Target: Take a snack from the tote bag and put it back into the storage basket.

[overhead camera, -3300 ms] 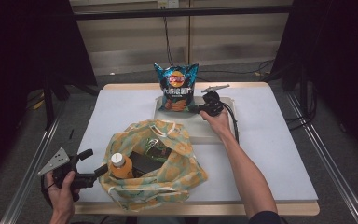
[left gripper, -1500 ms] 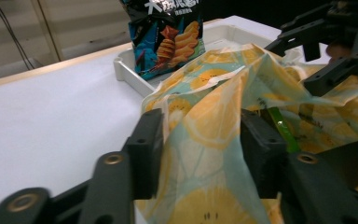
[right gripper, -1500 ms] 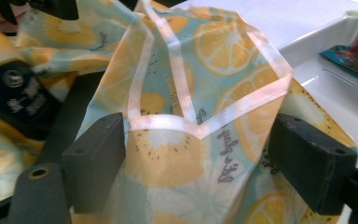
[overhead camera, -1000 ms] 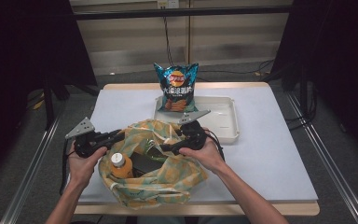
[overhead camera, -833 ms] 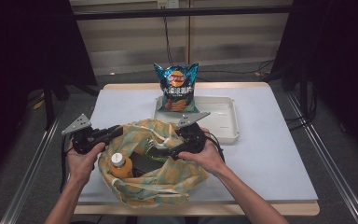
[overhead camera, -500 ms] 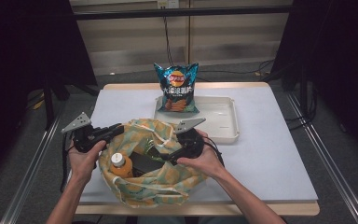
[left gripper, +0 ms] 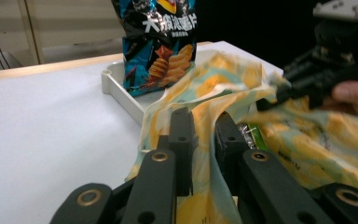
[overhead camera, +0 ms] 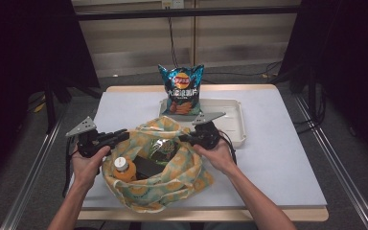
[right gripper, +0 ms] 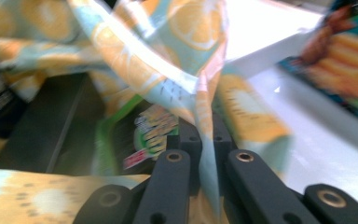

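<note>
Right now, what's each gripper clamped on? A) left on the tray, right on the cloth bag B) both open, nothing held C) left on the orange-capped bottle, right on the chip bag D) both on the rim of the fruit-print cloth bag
D: the left gripper and the right gripper each have their jaws closed on a fold of the fruit-print cloth bag, at opposite sides of its rim.

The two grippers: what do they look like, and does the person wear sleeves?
The left gripper and the right gripper are black, each with a grey three-cornered plate on top and a dark trailing cable. Brass-coloured rivets sit in the jaw links. The forearms are bare; no sleeves show.
</note>
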### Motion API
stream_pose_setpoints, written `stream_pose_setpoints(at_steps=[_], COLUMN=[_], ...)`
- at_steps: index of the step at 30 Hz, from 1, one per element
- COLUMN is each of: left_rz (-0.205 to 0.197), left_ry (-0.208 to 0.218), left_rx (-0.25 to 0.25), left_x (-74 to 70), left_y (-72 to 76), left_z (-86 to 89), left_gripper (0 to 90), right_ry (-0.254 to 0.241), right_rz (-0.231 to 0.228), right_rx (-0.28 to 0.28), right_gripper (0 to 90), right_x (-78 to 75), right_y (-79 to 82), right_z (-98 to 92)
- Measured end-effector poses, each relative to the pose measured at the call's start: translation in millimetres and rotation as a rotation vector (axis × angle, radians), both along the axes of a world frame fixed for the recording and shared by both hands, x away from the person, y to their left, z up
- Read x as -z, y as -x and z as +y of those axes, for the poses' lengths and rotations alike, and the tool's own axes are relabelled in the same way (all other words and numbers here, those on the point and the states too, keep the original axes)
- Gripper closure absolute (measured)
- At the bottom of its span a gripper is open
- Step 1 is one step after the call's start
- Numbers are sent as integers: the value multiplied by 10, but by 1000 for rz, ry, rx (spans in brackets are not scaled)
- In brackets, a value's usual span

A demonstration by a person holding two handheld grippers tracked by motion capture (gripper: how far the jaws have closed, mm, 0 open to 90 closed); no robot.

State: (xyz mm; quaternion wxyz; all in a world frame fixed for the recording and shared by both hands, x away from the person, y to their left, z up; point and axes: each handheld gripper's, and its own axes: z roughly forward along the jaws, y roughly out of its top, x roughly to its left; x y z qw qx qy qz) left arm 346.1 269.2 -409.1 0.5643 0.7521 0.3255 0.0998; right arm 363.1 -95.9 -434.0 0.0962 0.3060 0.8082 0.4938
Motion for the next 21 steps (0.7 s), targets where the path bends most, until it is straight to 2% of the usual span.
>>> stream_pose_setpoints(at_steps=[3,6,7,12,16,18,21], left_rz=[8,15,12,29,33,32,32], left_ry=[-28,-30,-43,-55,-37,-39,-41], left_rx=[-6,3,1,-6,-9,-6,-9], left_x=[27,52,53,99,99,103,102], left_y=[-20,-53,-64,-99,-111,-119,-118], left_z=[-56,-91,-97,-90,-78,-84,-98], left_gripper=[797,797,797,797,787,781,781], right_ry=[-7,3,5,11,-30,-33,-37], right_rz=[-16,-17,-14,39,2,-31,-44], right_rx=[47,89,96,116,121,150,176], right_gripper=[895,889,885,868,878,889,892], right_x=[-31,-20,-8,111,21,-38,-88], right_y=[-110,-210,-240,-363,-362,-361,-401], right_z=[-70,-94,-94,-91,-123,-137,-148])
